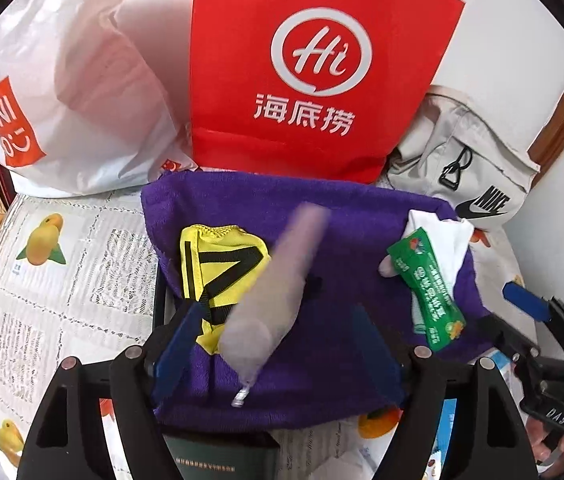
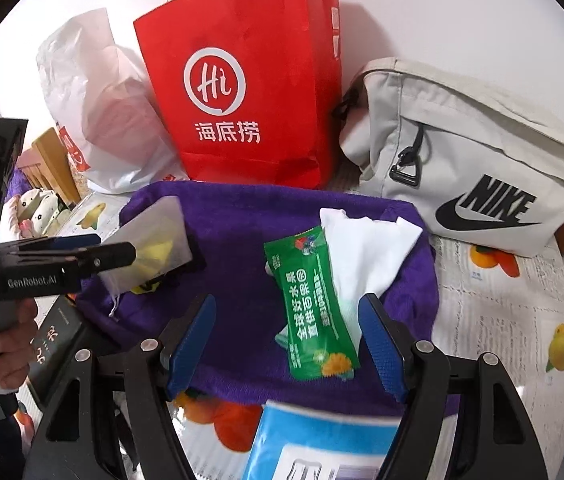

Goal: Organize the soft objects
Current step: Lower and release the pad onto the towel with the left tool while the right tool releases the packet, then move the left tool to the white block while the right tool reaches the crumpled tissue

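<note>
Left wrist view: purple terry towel (image 1: 322,240) spread on a fruit-print newspaper-pattern tablecloth (image 1: 42,280), largest soft item, centre of both views. Behind it a red paper bag with white "Hi" logo (image 1: 314,64), a white crinkled plastic bag (image 1: 82,80) to its left, a beige fabric Nike pouch (image 2: 482,152) to its right. On the towel: a yellow mesh pouch with black straps (image 1: 222,268) on its left part, a white folded tissue (image 2: 366,248) and a green snack sachet (image 2: 314,308) on its right part. A translucent grey drawstring bag (image 1: 274,292), motion-blurred, lies over the yellow pouch. Left gripper (image 1: 278,344) tilts steeply down over the towel, jaws apart, pads not pressing on anything. Right gripper (image 2: 290,344) pitched down too, jaws released, sachet lying between the blue pads, untouched. A hand (image 2: 6,344) wraps the left gripper's handle.
</note>
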